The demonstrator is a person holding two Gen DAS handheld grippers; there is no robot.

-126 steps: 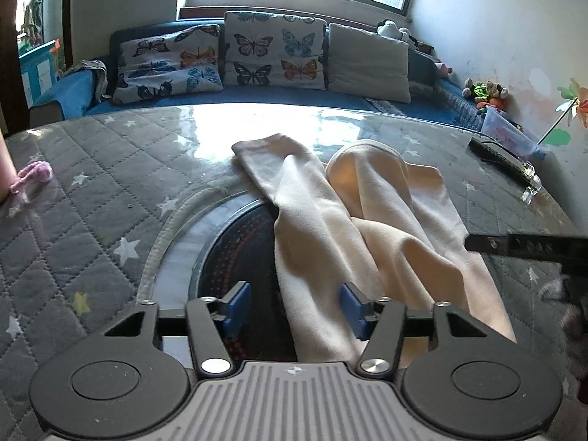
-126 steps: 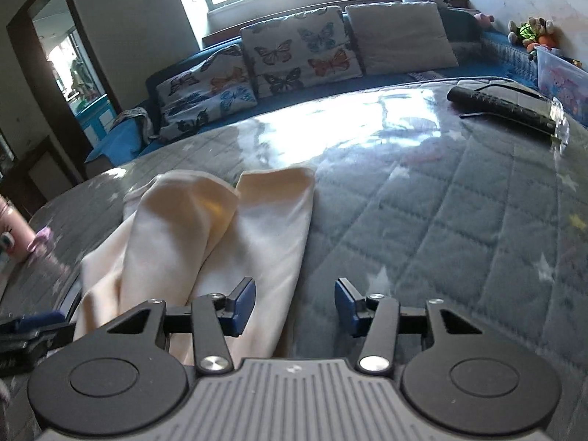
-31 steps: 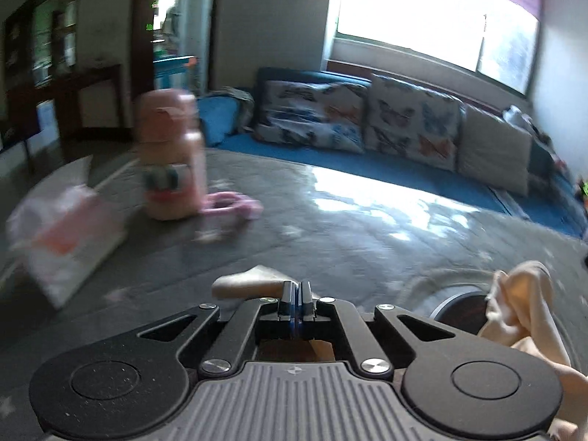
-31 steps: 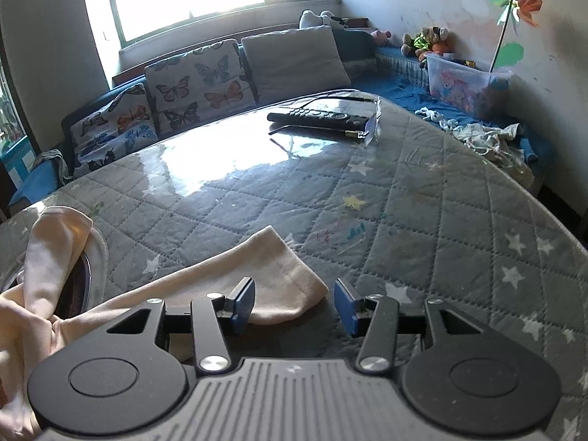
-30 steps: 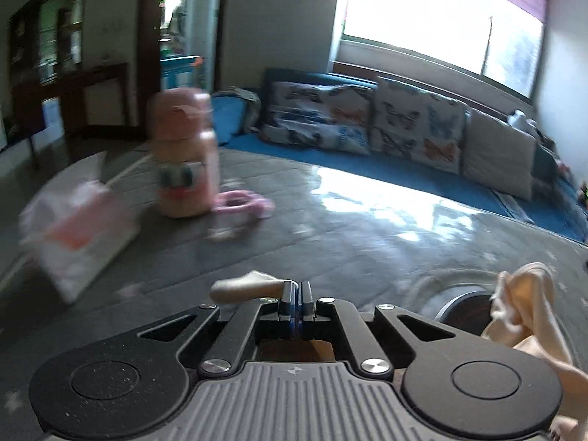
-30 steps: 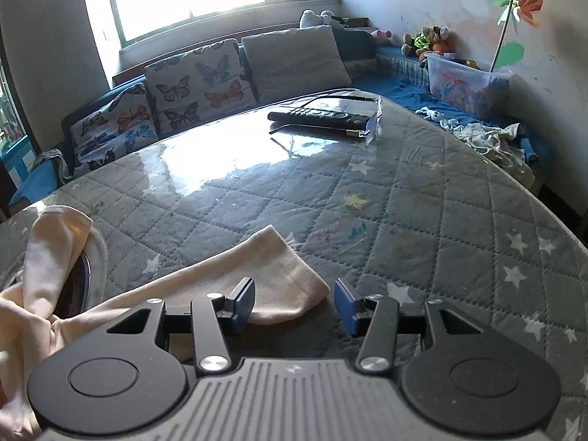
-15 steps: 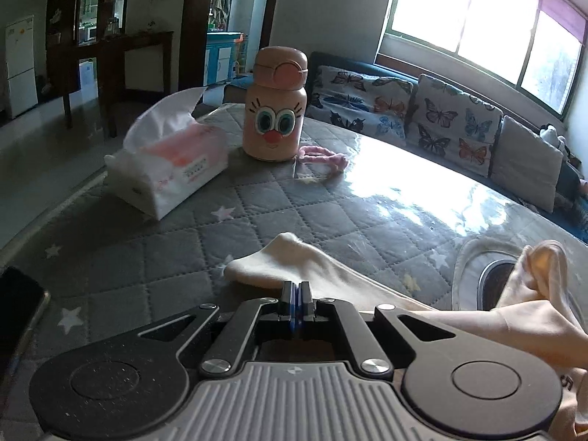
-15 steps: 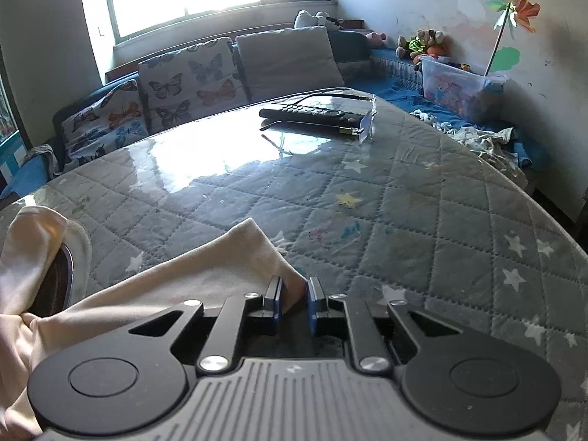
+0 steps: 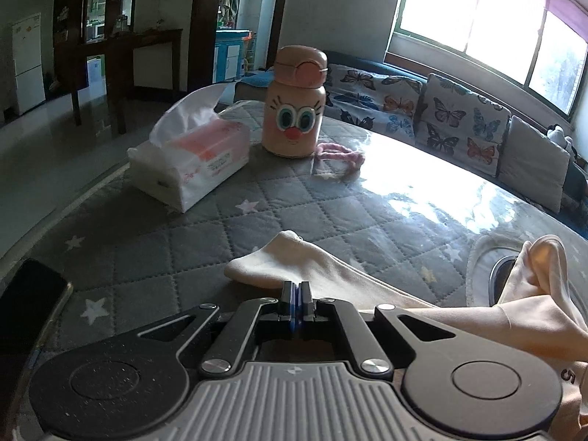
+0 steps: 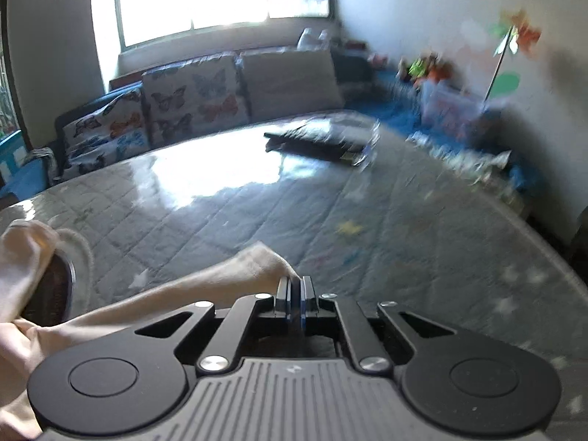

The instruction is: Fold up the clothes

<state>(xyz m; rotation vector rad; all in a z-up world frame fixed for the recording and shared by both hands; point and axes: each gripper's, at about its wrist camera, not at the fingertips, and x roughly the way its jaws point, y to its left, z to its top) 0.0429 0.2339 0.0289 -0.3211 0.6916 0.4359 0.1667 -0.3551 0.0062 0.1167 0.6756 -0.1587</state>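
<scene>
Left tongs: pinched closed on a cream garment end.
Right tongs: clamped on the other end.
Bottle: twelve o'clock from left tongs, on the surface.

L gripper, R gripper — both clamped.
</scene>
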